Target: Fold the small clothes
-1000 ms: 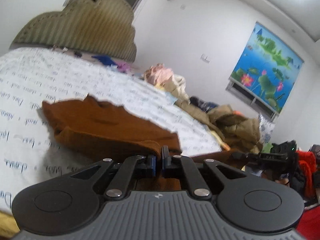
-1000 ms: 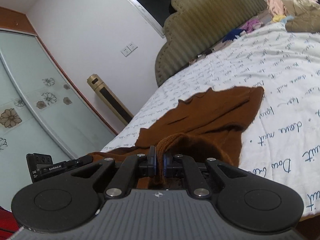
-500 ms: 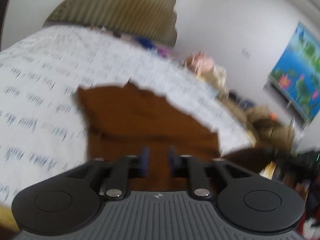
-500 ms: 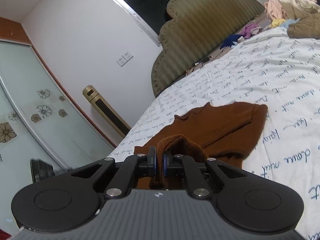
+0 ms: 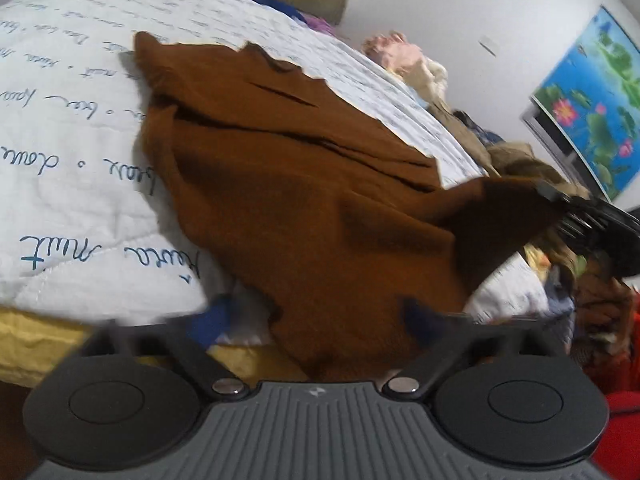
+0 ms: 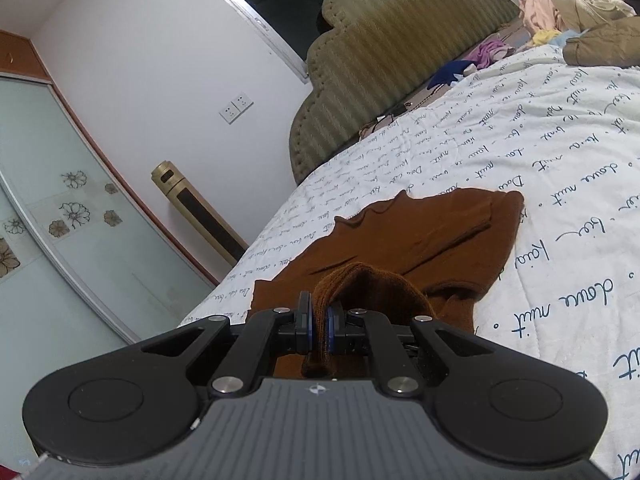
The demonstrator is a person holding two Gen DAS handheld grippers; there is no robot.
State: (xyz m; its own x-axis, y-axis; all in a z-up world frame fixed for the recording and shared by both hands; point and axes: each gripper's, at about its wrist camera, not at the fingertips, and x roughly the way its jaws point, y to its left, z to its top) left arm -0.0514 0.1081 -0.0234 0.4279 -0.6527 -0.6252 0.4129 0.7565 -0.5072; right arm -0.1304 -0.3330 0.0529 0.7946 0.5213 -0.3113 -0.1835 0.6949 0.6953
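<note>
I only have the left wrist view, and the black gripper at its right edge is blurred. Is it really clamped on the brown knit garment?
Observer: Yes. The right wrist view shows the right gripper shut on a ribbed edge of the brown knit garment, bunched between its blue pads.
Reviewer: Is the rest of the garment lifted?
Observer: No. Beyond the pinched edge it lies on the white script-printed quilt, wavy-edged end toward the olive padded headboard.
Reviewer: Does the left gripper show there?
Observer: No, it is outside that frame.
</note>
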